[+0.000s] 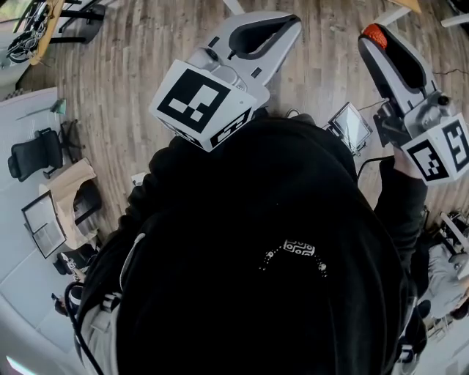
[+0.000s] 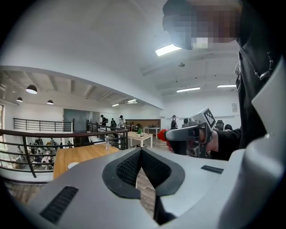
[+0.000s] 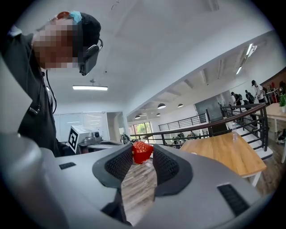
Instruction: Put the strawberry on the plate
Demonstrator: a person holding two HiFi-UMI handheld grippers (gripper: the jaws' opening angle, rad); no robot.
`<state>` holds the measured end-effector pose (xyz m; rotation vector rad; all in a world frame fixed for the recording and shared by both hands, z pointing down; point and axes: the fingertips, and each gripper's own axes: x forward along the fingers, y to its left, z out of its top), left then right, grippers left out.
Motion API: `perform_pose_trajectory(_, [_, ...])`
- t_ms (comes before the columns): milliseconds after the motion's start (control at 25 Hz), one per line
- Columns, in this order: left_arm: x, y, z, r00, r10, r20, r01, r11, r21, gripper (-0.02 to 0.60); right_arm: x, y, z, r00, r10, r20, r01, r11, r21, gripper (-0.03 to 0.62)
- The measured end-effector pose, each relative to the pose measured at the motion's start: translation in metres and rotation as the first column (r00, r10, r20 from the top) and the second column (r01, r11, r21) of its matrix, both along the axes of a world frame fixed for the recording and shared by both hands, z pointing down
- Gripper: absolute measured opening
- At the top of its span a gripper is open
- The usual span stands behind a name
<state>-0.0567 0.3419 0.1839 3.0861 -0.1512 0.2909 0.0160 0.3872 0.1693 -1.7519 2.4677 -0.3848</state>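
Observation:
The red strawberry (image 3: 142,151) sits pinched between the tips of my right gripper (image 3: 143,154), which is shut on it and held up in the air. From the head view the strawberry (image 1: 374,32) shows at the end of the right gripper (image 1: 372,40), at the upper right. My left gripper (image 2: 141,151) is shut with nothing in it, its pads meeting at the tips; it is raised at the top centre (image 1: 295,20). The left gripper view also catches the right gripper (image 2: 172,135) with the strawberry (image 2: 162,134). A small white round thing (image 2: 72,165) lies on a wooden table; I cannot tell whether it is the plate.
A person's dark hooded top fills the middle of the head view. Below is a wood-plank floor (image 1: 146,58) with an office chair (image 1: 33,154) and a small screen device (image 1: 350,126). A wooden table (image 2: 87,154), a black railing (image 2: 44,134) and distant people stand behind.

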Motion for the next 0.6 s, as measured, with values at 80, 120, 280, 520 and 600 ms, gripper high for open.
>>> perform_pose_trajectory(80, [-0.004, 0.001, 0.005, 1.0, -0.01, 0.018, 0.01, 1.0, -0.012, -0.002, 0.007, 0.004, 0.003, 0.999, 0.029, 0.022, -0.028, 1.0, -0.003, 0.151])
perform_pose_trajectory(120, [-0.007, 0.002, 0.006, 1.0, -0.014, 0.024, 0.014, 1.0, -0.017, -0.002, 0.011, 0.008, 0.004, 0.998, 0.051, 0.034, -0.051, 0.999, -0.005, 0.151])
perform_pose_trajectory(280, [-0.012, -0.004, 0.003, 1.0, -0.024, 0.011, 0.024, 0.999, -0.025, -0.002, 0.018, 0.009, -0.001, 0.996, 0.085, 0.031, -0.085, 0.996, -0.006, 0.151])
perform_pose_trajectory(520, [0.004, -0.032, -0.007, 0.998, 0.009, -0.062, -0.012, 0.999, -0.048, -0.002, 0.02, -0.017, -0.02, 0.994, 0.111, -0.009, -0.111, 0.994, -0.004, 0.151])
perform_pose_trajectory(600, [0.011, -0.038, -0.006, 0.996, 0.027, -0.079, -0.031, 0.998, -0.055, -0.002, 0.024, -0.022, -0.019, 0.993, 0.118, -0.032, -0.119, 0.993, -0.019, 0.152])
